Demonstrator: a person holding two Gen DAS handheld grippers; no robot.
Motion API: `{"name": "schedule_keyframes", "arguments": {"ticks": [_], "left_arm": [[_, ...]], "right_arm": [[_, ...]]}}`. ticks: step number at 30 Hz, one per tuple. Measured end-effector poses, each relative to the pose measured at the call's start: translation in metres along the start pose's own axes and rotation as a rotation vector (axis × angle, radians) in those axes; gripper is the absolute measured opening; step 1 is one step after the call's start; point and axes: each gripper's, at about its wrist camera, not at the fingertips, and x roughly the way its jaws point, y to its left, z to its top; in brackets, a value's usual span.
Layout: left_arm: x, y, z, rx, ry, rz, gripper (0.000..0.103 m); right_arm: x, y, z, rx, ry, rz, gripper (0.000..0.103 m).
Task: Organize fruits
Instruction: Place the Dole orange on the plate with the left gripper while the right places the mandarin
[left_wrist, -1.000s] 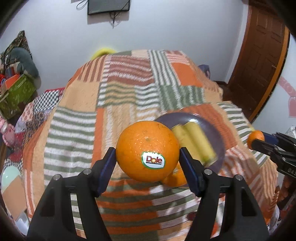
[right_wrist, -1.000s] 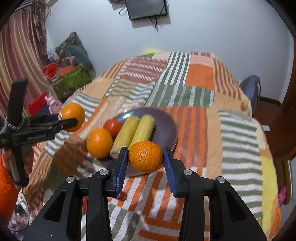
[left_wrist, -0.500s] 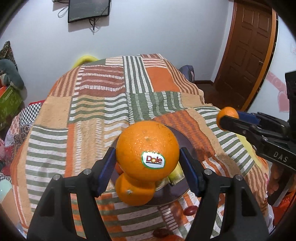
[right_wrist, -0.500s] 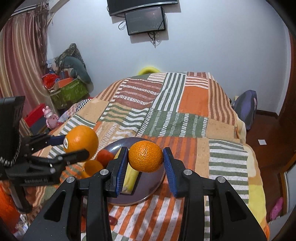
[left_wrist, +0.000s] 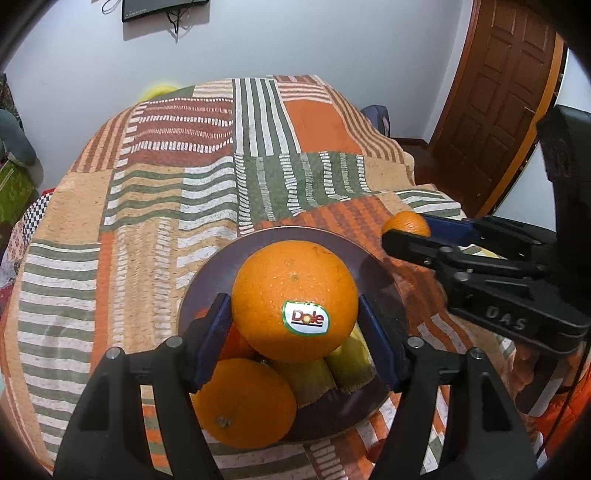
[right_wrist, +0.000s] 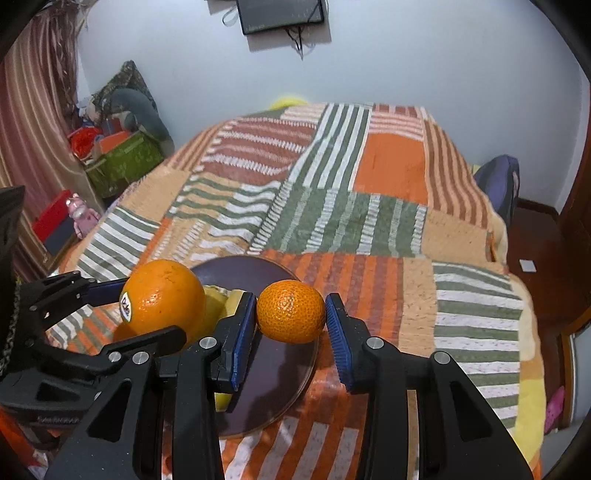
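Note:
My left gripper (left_wrist: 294, 328) is shut on a large orange with a Dole sticker (left_wrist: 295, 299) and holds it above the dark round plate (left_wrist: 243, 254). On the plate lie another orange (left_wrist: 243, 402), two yellow-green pieces (left_wrist: 347, 363) and a red fruit, mostly hidden. My right gripper (right_wrist: 290, 321) is shut on a small mandarin (right_wrist: 290, 311) above the plate's right part (right_wrist: 284, 373). The Dole orange (right_wrist: 164, 295) shows at left in the right wrist view. The mandarin (left_wrist: 406, 223) shows at right in the left wrist view.
The plate rests on a bed with a striped patchwork blanket (left_wrist: 207, 158). A brown door (left_wrist: 498, 103) stands at the right. Boxes and toys (right_wrist: 118, 155) pile up left of the bed. A blue bag (right_wrist: 498, 181) sits on the floor at the far right.
Both grippers have moved in over the plate with their fruit still held. The two grippers are now closer together, side by side.

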Motion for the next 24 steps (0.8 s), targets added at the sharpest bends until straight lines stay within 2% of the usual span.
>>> {"name": "schedule_keyframes", "arguments": {"ticks": [11,15,18,22,24], "left_arm": [[0.007,-0.008,-0.001,0.075,0.002,0.032,0.07],[0.01,-0.008,-0.002,0.069,0.016,0.037,0.079],[0.008,-0.007,-0.003,0.066,0.007,0.04,0.081],[0.003,-0.006,-0.004,0.054,0.005,0.041,0.081],[-0.004,-0.005,-0.004,0.049,-0.004,0.041,0.081]], "right_arm": [[0.036,0.006,-0.009,-0.054,0.104,0.006,0.035],[0.039,0.003,-0.012,-0.039,0.121,0.014,0.036],[0.037,0.0,-0.012,-0.032,0.133,0.019,0.039],[0.028,-0.001,-0.012,-0.033,0.108,0.008,0.05],[0.02,-0.001,-0.012,-0.031,0.09,0.003,0.051]]}}
